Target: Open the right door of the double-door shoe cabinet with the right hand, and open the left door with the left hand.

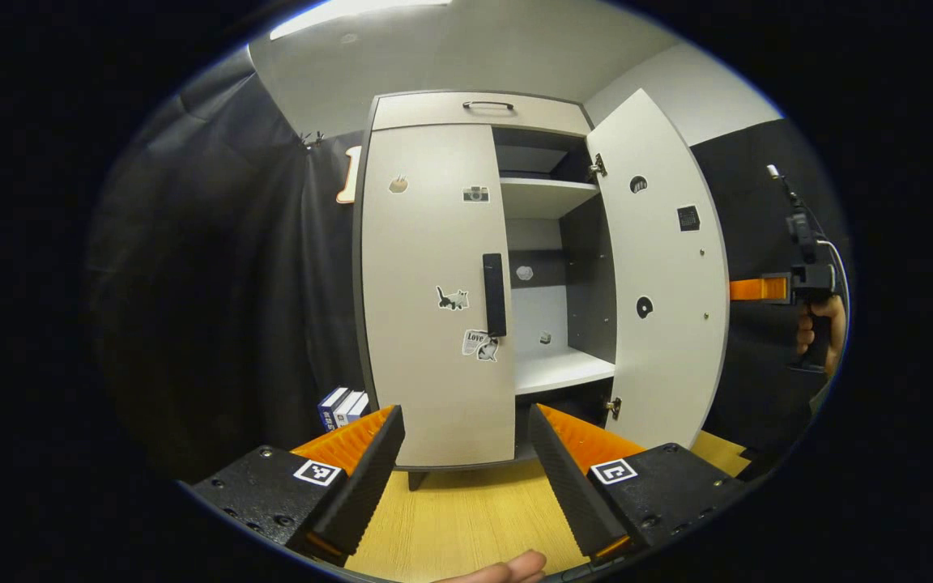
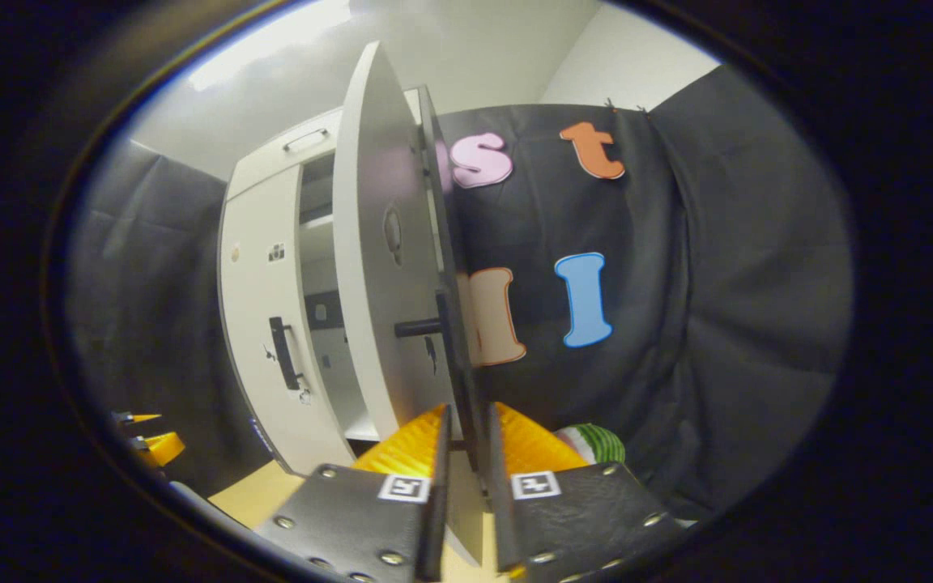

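The pale grey shoe cabinet [image 1: 434,109] stands straight ahead in the left gripper view. Its left door [image 1: 426,267] is closed, with a black upright handle [image 1: 494,294] near its inner edge. The right door [image 1: 665,275] is swung wide, baring shelves [image 1: 560,368]. My left gripper [image 1: 466,453] is open, low in front of the left door and apart from it. My right gripper [image 2: 466,461] is shut on the free edge of the right door [image 2: 381,267], one finger on each face. Its orange finger [image 1: 758,289] juts from behind that door, held by a hand [image 1: 821,324].
The cabinet stands on a light wooden surface [image 1: 466,510]. Some books [image 1: 343,407] lean by its lower left corner. A green striped ball [image 2: 596,444] lies behind the open door. Black cloth walls close in on both sides. The left gripper's tips [image 2: 146,441] show far left.
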Demonstrator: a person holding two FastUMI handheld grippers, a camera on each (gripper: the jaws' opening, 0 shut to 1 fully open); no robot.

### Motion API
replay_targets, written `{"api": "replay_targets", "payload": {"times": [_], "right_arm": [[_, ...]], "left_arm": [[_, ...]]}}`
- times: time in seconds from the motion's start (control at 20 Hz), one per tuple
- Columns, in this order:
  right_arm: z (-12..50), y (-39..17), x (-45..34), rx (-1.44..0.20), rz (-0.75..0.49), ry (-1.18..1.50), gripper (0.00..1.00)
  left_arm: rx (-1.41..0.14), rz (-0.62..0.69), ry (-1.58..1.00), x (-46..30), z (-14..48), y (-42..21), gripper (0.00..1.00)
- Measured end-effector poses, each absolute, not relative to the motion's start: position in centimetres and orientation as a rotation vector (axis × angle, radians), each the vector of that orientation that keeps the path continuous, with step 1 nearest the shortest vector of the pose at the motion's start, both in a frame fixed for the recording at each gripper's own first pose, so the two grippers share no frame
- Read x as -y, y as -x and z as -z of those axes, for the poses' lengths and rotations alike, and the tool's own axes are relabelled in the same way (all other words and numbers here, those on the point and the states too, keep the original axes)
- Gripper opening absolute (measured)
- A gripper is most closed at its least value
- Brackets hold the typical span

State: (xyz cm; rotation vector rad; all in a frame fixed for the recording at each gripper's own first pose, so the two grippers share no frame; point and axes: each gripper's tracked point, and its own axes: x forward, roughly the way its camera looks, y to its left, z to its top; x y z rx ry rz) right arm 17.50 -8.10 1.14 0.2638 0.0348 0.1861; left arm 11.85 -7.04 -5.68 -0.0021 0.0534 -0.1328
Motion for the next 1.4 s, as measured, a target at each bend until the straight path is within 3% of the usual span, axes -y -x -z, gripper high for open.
{"api": "replay_targets", "payload": {"times": [0.4, 0.65, 0.7, 0.95, 1.15, 1.2, 1.4], "right_arm": [[-2.0, -11.2, 10.7, 0.007, -0.151, -0.240, 0.97], [-2.4, -8.4, 11.8, 0.038, -0.148, -0.255, 0.94], [-2.4, -7.8, 12.2, 0.046, -0.133, -0.251, 0.98], [-0.7, -4.7, 12.7, 0.022, -0.087, -0.208, 0.98], [1.1, -1.9, 11.0, 0.010, -0.120, -0.162, 0.94], [1.2, -1.1, 10.5, 0.016, -0.133, -0.150, 0.98], [1.9, 1.3, 8.5, 0.041, -0.162, -0.103, 0.98]], "left_arm": [[-0.041, 0.105, 0.054, 7.4, 2.8, -17.2, 0.96], [-0.055, 0.091, 0.055, 8.6, 2.0, -21.0, 0.97], [-0.051, 0.083, 0.047, 8.8, 1.8, -21.8, 0.97], [-0.053, 0.060, 0.024, 10.2, 1.5, -26.4, 0.96], [-0.070, 0.071, 0.046, 11.3, 1.4, -30.1, 0.97], [-0.067, 0.071, 0.045, 11.4, 1.1, -31.0, 0.96], [-0.081, 0.041, 0.055, 11.1, 0.7, -34.1, 0.96]]}}
